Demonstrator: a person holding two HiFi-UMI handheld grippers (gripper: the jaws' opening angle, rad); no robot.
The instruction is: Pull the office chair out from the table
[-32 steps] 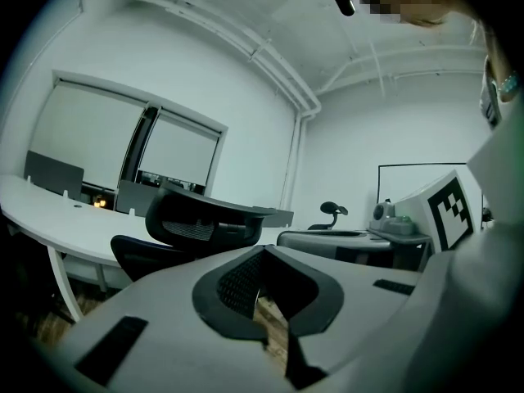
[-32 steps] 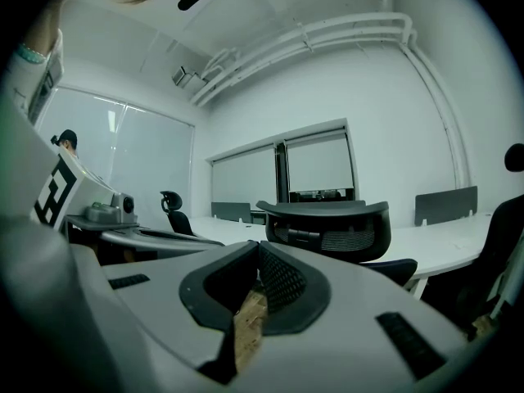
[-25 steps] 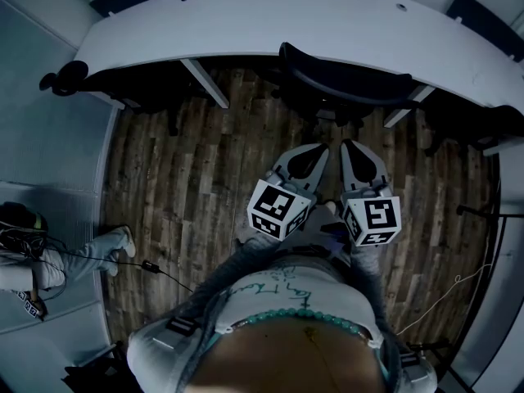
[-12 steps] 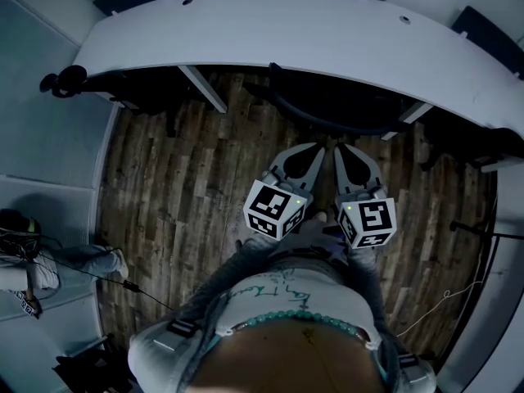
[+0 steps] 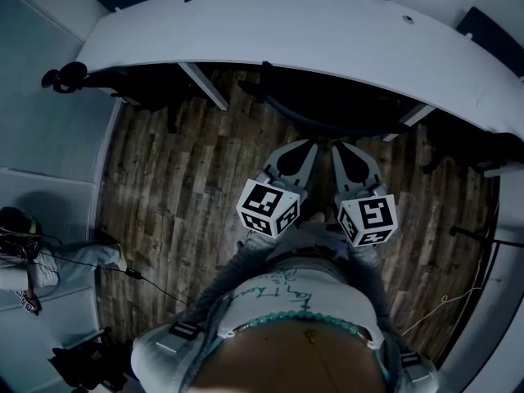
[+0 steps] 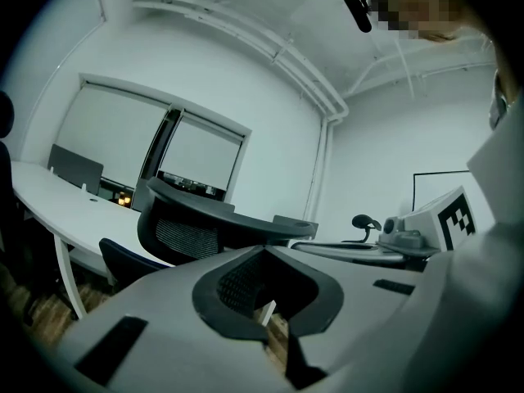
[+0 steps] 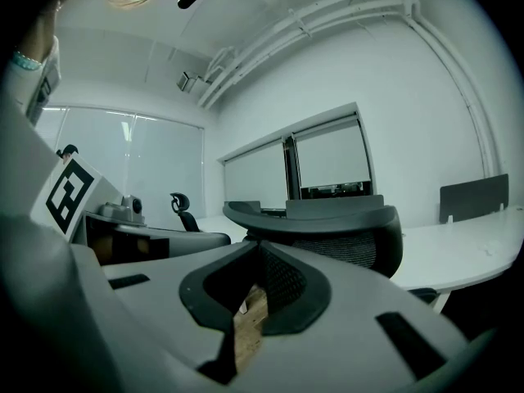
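- The office chair (image 5: 344, 109) sits tucked under the curved white worktop (image 5: 286, 31). Only its backrest top shows, so it is not yet pulled out.
- The left tool (image 5: 304, 147) and right tool (image 5: 341, 149) point level at the backrest, side by side. Both have jaws closed together and hold nothing. The 2 seem short of it, likely lining up for a grip.
- The backrest is dark mesh in a smooth curved frame, and the floor (image 5: 180, 178) is wood plank.

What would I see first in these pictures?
A long curved white table sweeps across the top of the head view, with a black mesh-backed office chair tucked under it. Just short of the chair, above the brown plank floor, the grey left gripper and right gripper point at it side by side, jaws shut and empty.
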